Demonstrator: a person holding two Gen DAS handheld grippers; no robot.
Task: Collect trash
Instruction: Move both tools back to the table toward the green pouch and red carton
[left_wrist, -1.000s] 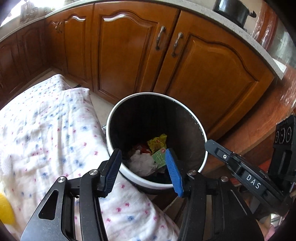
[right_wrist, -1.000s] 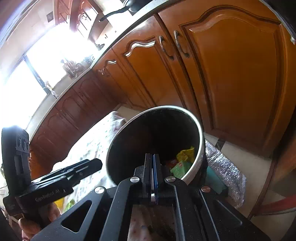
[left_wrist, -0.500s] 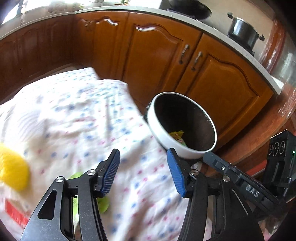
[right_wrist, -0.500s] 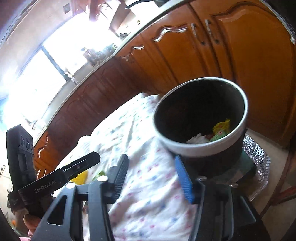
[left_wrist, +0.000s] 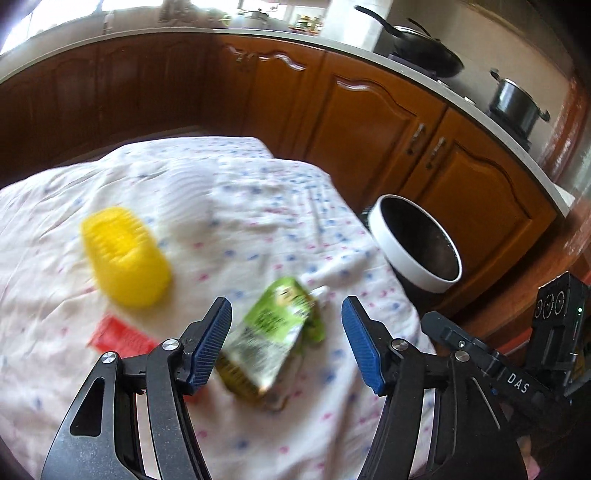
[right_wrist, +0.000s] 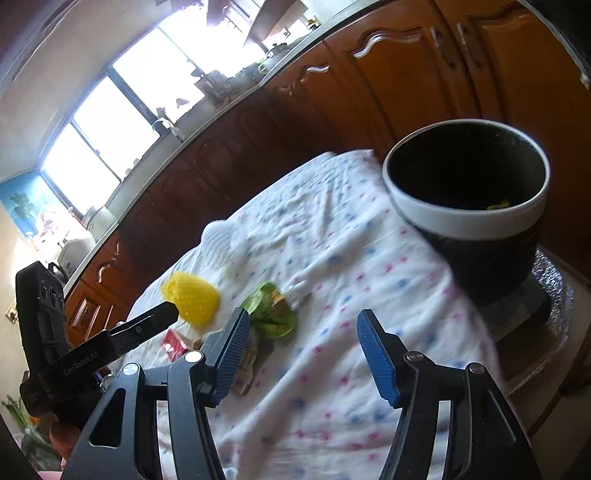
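Note:
A green snack packet (left_wrist: 273, 332) lies crumpled on the white dotted cloth (left_wrist: 221, 206). My left gripper (left_wrist: 285, 306) hovers over it, jaws opening, the packet framed between the blue pads but untouched. A red wrapper (left_wrist: 118, 338) and a yellow ribbed object (left_wrist: 125, 258) lie to its left. The black bin with a white rim (left_wrist: 402, 254) stands off the table's right edge. In the right wrist view my right gripper (right_wrist: 303, 317) is opening with nothing between its pads. There the packet (right_wrist: 269, 310) lies just beyond its left finger, and the bin (right_wrist: 465, 221) stands at upper right.
Brown kitchen cabinets (left_wrist: 369, 122) run behind the table and the bin. A wok (left_wrist: 424, 55) and a pot (left_wrist: 513, 103) sit on the counter. The bin rests on a silvery mat (right_wrist: 554, 295). The other hand's gripper shows at left (right_wrist: 110, 339).
Both views have swung from the bin to the table, bringing the packet, red wrapper and yellow object into sight. The right gripper went from shut to open. The left opened wider.

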